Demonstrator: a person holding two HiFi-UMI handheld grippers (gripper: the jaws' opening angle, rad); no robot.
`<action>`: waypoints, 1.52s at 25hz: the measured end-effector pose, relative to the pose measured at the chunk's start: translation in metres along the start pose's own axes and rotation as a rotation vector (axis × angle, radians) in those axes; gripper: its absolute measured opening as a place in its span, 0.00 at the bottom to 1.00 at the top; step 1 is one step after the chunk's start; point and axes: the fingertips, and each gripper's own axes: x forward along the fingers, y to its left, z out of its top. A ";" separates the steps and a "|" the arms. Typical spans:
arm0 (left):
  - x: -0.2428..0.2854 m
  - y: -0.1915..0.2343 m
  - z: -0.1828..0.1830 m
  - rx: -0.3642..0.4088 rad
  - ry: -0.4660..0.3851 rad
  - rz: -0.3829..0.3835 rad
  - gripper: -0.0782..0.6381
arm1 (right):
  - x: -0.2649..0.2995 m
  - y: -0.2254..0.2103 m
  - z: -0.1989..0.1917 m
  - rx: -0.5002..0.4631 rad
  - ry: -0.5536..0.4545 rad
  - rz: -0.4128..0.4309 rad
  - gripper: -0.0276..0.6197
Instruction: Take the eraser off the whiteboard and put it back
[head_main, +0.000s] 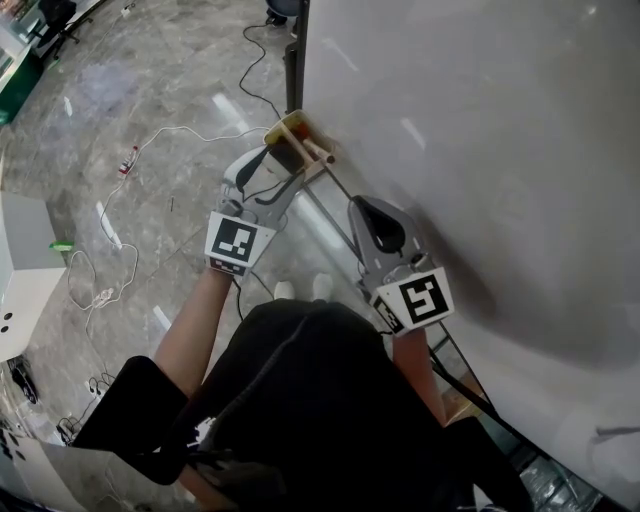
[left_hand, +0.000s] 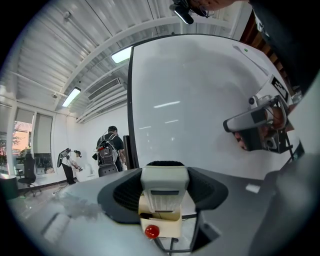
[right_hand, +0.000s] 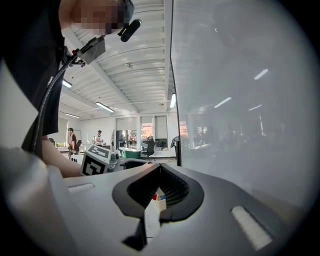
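The left gripper (left_hand: 165, 175) is clamping the eraser (left_hand: 165, 192) between its jaws. The eraser's felt is facing ahead toward the whiteboard (left_hand: 200, 100), but its long axis is unclear. The right gripper (right_hand: 160, 175) is closed and empty, with the board on its right.

Head camera: my feed looked steeply down from above, close beside the whiteboard (head_main: 480, 150), whose face filled the right.
Left gripper camera: it sat just behind the left gripper (left_hand: 165, 191) jaws, facing the whiteboard at a slant, with the eraser (left_hand: 165, 177) right before the lens.
Right gripper camera: it sat behind the right gripper (right_hand: 150, 217) jaws, looking along the whiteboard, which filled the right.
Shared: I had the whiteboard in all three; the head camera held both grippers, and each gripper camera caught the other gripper.
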 end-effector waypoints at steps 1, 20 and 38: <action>0.001 -0.001 -0.002 -0.002 0.003 -0.003 0.49 | -0.001 0.000 0.000 0.000 0.001 -0.004 0.06; 0.023 -0.003 -0.025 -0.002 0.055 -0.041 0.49 | -0.003 -0.014 -0.005 0.010 0.025 -0.044 0.06; 0.039 -0.006 -0.053 -0.004 0.115 -0.069 0.49 | -0.005 -0.022 -0.013 0.018 0.054 -0.080 0.06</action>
